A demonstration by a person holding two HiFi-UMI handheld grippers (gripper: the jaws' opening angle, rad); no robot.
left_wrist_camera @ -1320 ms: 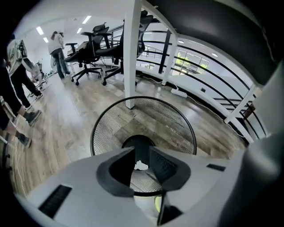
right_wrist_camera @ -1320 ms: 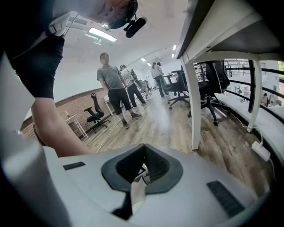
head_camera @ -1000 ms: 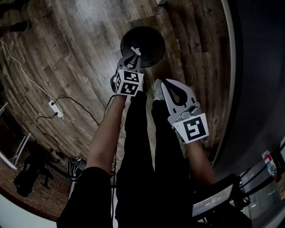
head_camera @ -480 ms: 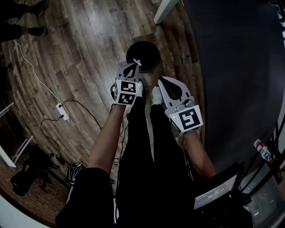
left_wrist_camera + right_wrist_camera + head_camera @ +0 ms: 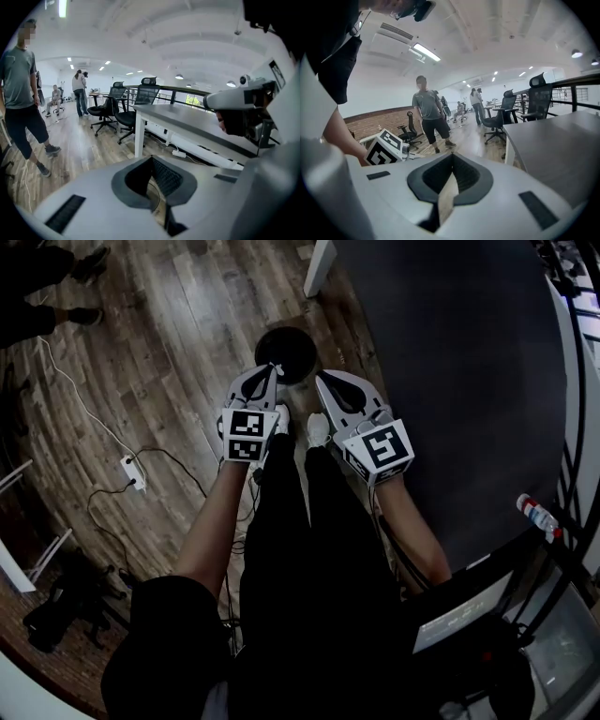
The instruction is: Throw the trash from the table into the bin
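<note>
Black round bin (image 5: 286, 351) sits on the floor (image 5: 169, 324) just beyond the left gripper (image 5: 273, 369), jaws pressed together on nothing. Right gripper (image 5: 322, 381), also closed and empty, is nearer the dark worktop (image 5: 450, 381) stretching away on the right. No trash is visible on it from here.

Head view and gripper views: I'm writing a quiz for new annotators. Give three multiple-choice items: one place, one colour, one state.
1. Where does the bin stand? A on the table; B on the wooden floor; C on a chair.
2. The bin's colour? A white; B black; C red.
3. The left gripper jaws? A wide apart; B shut on a cup; C shut, empty.
B: floor planks surround it. B: it looks black. C: its own view shows the pads meeting, nothing between.
</note>
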